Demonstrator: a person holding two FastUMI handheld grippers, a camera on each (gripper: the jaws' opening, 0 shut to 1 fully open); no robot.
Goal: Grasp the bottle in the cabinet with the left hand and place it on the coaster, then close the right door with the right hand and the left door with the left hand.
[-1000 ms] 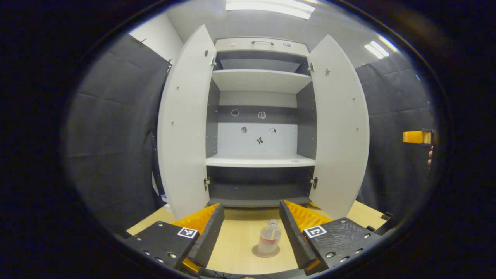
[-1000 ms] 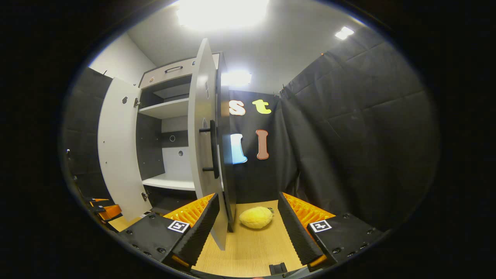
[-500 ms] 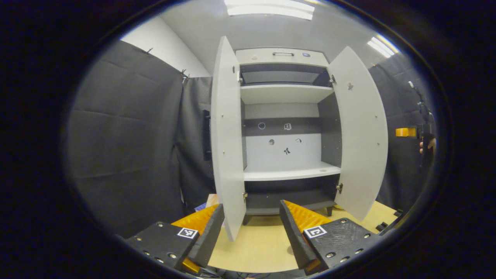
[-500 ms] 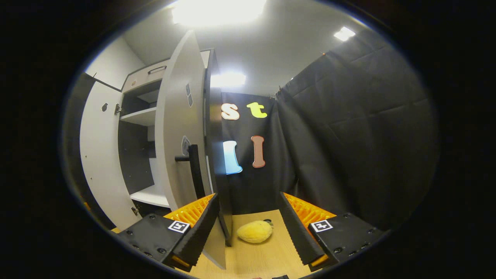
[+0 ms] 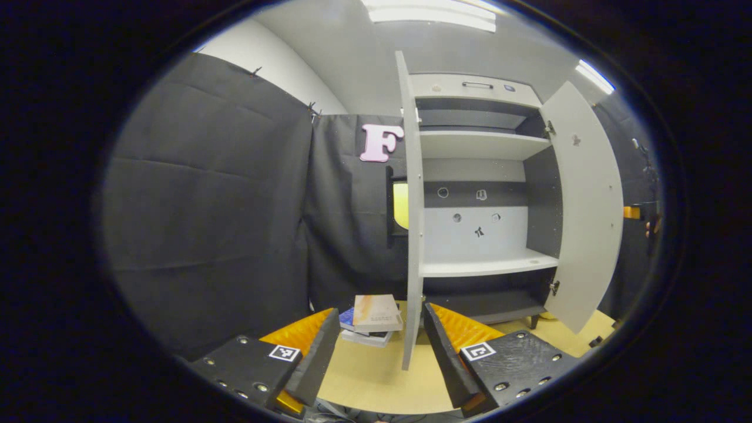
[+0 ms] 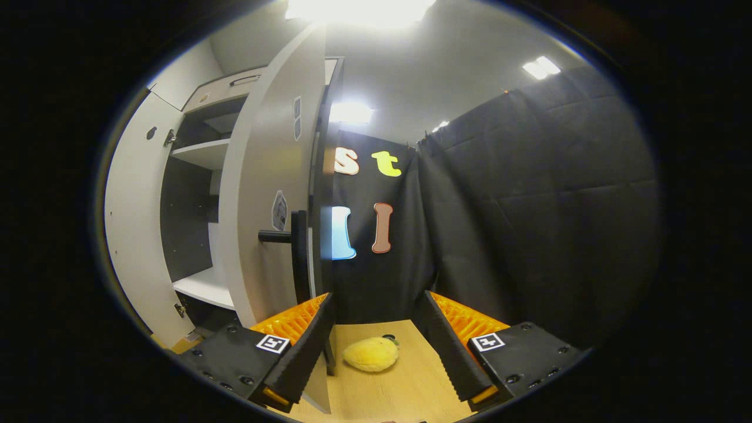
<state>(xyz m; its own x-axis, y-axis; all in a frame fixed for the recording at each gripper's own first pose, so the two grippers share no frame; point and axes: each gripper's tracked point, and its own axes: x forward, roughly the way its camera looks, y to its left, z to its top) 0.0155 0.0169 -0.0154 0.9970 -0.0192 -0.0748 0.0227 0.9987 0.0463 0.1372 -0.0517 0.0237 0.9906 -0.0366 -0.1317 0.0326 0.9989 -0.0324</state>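
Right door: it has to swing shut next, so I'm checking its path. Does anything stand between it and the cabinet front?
Nothing visible does. The right door stands open, and the shelves behind it look bare. The yellow plush toy lies on the table on the door's outer side, away from the closing swing.

Left gripper: level, pointing forward, jaws wide apart, nothing between fingers. Right gripper: level, jaws wide apart, nothing held. In left gripper view, right gripper at far right, hand holding it.
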